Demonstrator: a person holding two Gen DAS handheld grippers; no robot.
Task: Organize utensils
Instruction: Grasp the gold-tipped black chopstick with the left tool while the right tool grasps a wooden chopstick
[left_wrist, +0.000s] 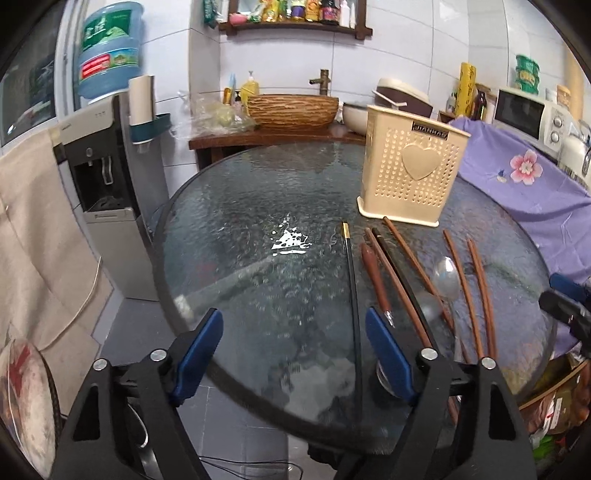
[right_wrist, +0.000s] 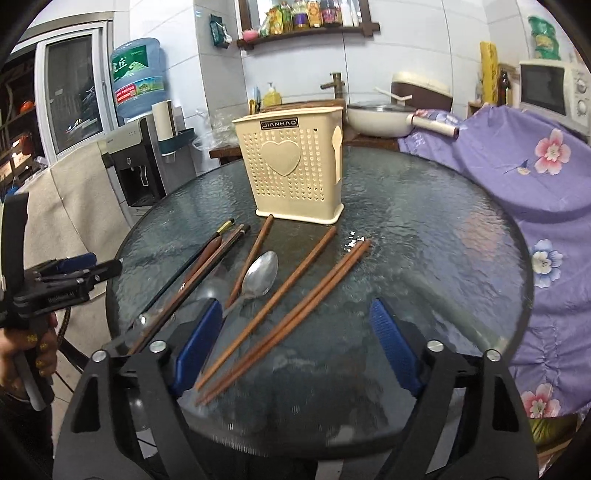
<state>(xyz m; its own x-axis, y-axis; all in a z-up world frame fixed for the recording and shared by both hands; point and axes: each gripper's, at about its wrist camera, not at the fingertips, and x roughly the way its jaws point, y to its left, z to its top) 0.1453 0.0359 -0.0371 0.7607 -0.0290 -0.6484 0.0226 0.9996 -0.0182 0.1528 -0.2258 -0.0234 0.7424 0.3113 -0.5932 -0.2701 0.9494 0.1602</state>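
A cream perforated utensil holder (right_wrist: 297, 170) with a raised heart on its front and a "JIANHAO" label stands upright toward the far side of the round glass table. Just in front of it, lying flat and fanned out, are several brown wooden chopsticks (right_wrist: 291, 321), a black chopstick with a gold band (left_wrist: 352, 291) and a dark chopstick pair (right_wrist: 207, 273) at the left of the spread. A metal spoon (right_wrist: 258, 275) lies among them, bowl facing up and pointing toward the holder, between two of the wooden chopsticks.
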